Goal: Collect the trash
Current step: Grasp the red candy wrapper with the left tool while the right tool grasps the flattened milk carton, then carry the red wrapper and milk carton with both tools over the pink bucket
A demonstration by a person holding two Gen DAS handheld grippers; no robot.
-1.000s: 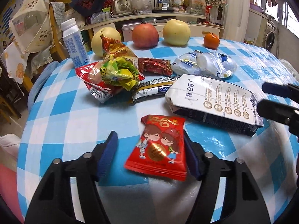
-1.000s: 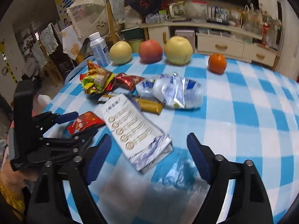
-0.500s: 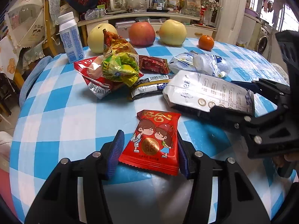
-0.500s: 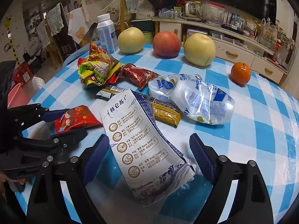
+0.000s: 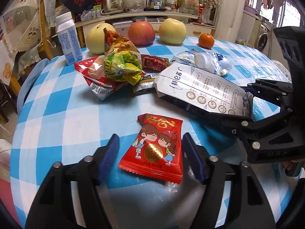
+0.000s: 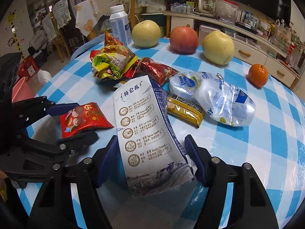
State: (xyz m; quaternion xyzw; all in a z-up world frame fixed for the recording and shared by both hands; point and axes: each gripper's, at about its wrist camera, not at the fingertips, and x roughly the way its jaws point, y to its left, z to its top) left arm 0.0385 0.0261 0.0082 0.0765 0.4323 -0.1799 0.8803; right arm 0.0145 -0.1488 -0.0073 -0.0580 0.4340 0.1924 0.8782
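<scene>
A red candy packet point(image 5: 156, 145) with two cartoon figures lies flat on the blue-checked tablecloth point(image 5: 57, 118). My left gripper point(image 5: 150, 152) straddles it with its jaws opening; a gap shows at the left pad, and the right pad sits just off the packet's edge. To its right, a white milk bag point(image 6: 141, 118) with brown round seals lies lengthwise. My right gripper point(image 6: 151, 152) is closing on its near end, and both pads meet the bag's edges, bowing it upward. In the right wrist view the left gripper point(image 6: 76, 122) flanks the red packet point(image 6: 83, 118).
Behind lie crumpled snack wrappers point(image 5: 118, 64), a dark red wrapper point(image 6: 158, 70), a yellow bar wrapper point(image 6: 183, 108) and a clear plastic bag point(image 6: 219, 99). A milk bottle point(image 5: 68, 38), two pears, an apple point(image 5: 141, 32) and an orange point(image 5: 205, 41) line the far edge.
The left jaws narrowed on the red packet, then widened again. The right gripper slid in over the milk bag's end and its jaws narrowed onto it, bowing the bag.
</scene>
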